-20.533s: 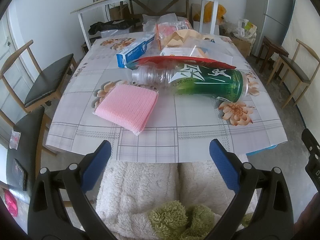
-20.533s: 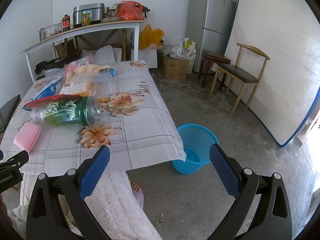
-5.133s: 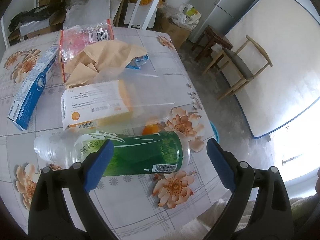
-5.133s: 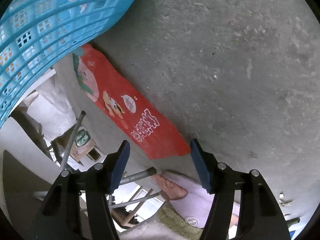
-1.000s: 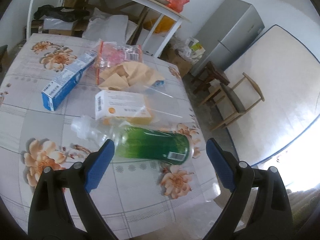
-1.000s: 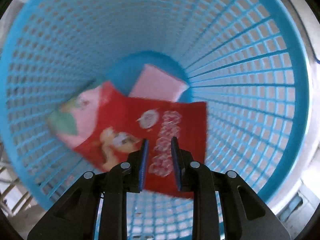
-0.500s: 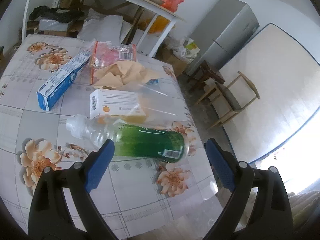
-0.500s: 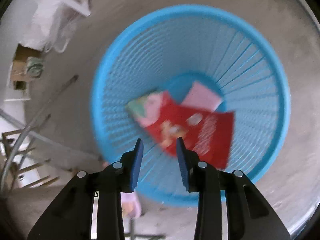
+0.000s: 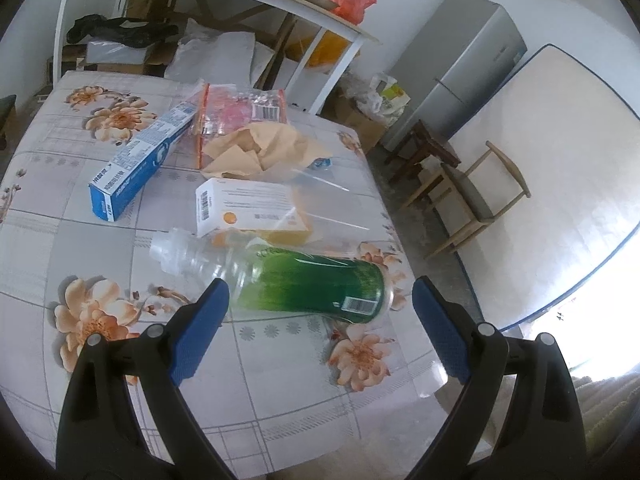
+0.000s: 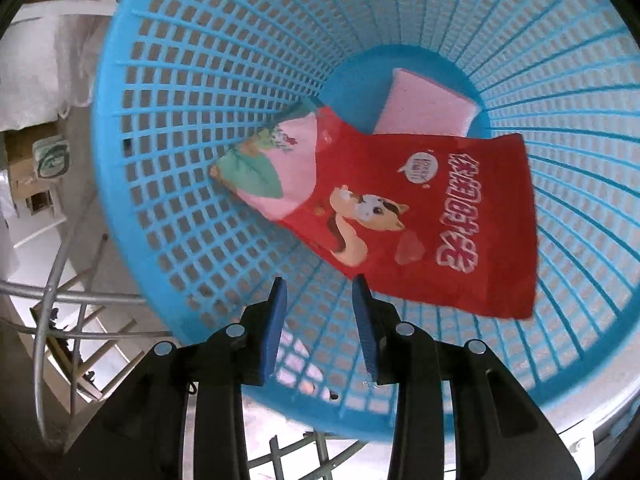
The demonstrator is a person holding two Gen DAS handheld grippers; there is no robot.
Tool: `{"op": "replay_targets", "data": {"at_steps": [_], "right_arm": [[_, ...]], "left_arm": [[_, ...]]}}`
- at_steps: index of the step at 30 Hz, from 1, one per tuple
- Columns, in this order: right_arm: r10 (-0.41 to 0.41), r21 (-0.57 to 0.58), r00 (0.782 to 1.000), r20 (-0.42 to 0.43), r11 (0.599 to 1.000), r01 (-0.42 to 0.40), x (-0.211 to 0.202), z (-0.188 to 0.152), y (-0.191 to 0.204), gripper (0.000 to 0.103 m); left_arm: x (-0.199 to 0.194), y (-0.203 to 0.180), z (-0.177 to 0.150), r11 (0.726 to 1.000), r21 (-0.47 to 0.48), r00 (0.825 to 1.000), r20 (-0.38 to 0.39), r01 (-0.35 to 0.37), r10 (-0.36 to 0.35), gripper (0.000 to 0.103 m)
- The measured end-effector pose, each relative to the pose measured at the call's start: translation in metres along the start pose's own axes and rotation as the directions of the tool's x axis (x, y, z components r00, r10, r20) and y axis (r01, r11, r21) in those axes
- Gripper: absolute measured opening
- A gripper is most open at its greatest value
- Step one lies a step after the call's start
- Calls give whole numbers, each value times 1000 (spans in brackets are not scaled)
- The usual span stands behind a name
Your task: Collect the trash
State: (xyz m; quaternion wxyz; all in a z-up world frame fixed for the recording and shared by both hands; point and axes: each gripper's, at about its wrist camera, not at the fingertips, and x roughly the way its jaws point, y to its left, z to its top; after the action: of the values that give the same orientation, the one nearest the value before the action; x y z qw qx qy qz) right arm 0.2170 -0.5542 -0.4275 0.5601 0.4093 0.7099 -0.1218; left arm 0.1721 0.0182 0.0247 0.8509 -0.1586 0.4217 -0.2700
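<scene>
In the right wrist view a red snack bag [image 10: 404, 216] lies inside the blue mesh basket [image 10: 168, 168], on top of a pink sponge cloth [image 10: 424, 108]. My right gripper [image 10: 318, 296] is over the basket's near wall, its jaws a narrow gap apart and empty. In the left wrist view a green-labelled plastic bottle [image 9: 296, 280] lies on its side on the flowered table [image 9: 260, 360]. My left gripper [image 9: 320, 296] is wide open just in front of the bottle, one finger near each end.
Behind the bottle lie a white and orange box [image 9: 248, 208], a blue box [image 9: 140, 164], crumpled brown paper [image 9: 260, 148] and a pink packet [image 9: 240, 112]. A chair [image 9: 472, 192], a fridge [image 9: 460, 76] and a mattress [image 9: 560, 168] stand to the right.
The red bag has left my right gripper and lies in the basket; the jaws have opened a little. My left gripper has come closer to the bottle.
</scene>
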Motion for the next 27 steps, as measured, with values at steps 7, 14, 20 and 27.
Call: {"op": "replay_targets", "data": {"at_steps": [7, 14, 20, 27], "right_arm": [[8, 84, 1000, -11, 996, -7, 24, 22, -7, 34], [-6, 128, 999, -31, 992, 10, 47, 37, -13, 34], [-99, 208, 995, 27, 974, 91, 49, 44, -25, 33], [-87, 153, 986, 139, 986, 65, 9, 31, -19, 40]], "left_arm": [[8, 3, 7, 999, -10, 999, -13, -32, 32, 89], [12, 5, 9, 998, -13, 998, -20, -60, 59, 89], [15, 4, 10, 997, -14, 997, -28, -75, 74, 89], [16, 3, 10, 998, -1, 997, -21, -70, 70, 89]]}}
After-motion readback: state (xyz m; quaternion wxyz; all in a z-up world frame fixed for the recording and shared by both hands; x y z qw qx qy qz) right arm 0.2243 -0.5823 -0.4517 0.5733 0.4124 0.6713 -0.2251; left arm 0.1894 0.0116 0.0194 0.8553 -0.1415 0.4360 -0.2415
